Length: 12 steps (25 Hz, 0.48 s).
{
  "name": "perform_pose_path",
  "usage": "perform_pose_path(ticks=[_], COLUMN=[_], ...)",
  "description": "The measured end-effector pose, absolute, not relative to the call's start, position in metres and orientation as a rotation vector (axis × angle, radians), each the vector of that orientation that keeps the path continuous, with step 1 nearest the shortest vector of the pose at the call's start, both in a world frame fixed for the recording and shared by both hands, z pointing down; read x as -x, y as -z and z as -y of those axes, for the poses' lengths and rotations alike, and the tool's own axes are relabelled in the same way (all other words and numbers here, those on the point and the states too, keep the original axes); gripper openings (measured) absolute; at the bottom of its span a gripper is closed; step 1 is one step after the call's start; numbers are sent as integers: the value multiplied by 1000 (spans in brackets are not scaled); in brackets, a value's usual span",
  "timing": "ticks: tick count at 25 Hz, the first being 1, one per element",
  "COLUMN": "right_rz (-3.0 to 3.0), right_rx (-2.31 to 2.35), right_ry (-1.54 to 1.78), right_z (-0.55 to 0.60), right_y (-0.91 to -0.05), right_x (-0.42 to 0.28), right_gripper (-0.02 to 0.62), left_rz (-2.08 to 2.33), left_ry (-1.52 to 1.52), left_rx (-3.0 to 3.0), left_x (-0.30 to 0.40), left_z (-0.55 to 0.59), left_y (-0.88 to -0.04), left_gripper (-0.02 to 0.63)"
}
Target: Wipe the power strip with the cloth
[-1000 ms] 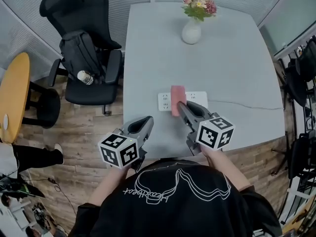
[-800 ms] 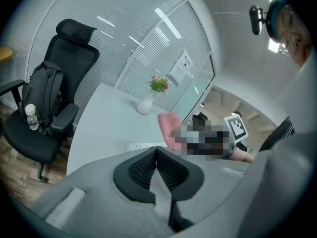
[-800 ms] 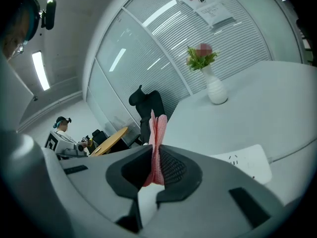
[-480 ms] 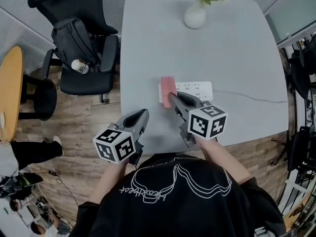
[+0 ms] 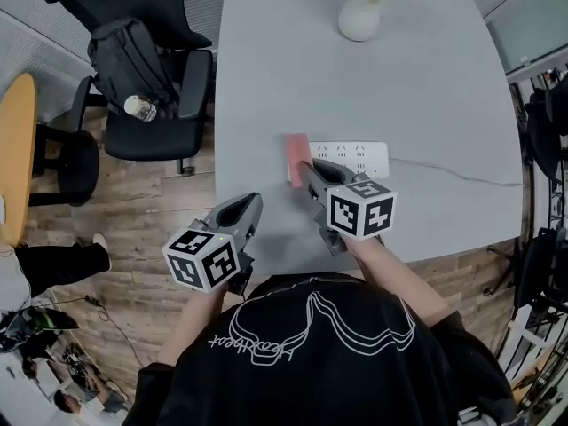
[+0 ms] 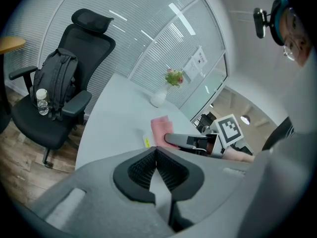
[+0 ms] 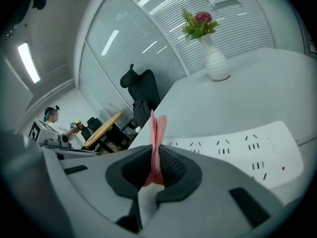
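Observation:
A white power strip lies on the grey table, its cord running off to the right. My right gripper is shut on a folded pink cloth, which rests at the strip's left end. In the right gripper view the cloth stands up between the jaws, with the power strip stretching to the right. My left gripper hangs shut and empty over the table's near left edge; its view shows the pink cloth and the right gripper ahead.
A white vase of flowers stands at the table's far side. A black office chair with a backpack and bottle sits to the left, over a wooden floor. A round yellow table is farther left.
The right gripper has dragged the pink cloth leftward along the power strip to its left end. The left gripper stays low by the table edge.

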State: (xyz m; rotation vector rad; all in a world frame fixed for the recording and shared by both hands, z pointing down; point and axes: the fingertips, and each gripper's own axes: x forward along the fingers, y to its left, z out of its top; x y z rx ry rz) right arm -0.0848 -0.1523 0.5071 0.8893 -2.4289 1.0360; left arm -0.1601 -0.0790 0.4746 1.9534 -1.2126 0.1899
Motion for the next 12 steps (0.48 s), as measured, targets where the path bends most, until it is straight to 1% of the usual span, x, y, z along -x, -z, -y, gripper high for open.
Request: perform_pose_path(ticks=[12], right_rz=[2367], right_rx=[-911], right_ry=[-1022], right_z=[154], right_y=[-527], right_x=[82], right_gripper=[37], left_rz=[1227], left_ry=[-216], left_rx=[-1931], left_x=[162], left_z=[76], left_y=[-480], left_gripper=[12])
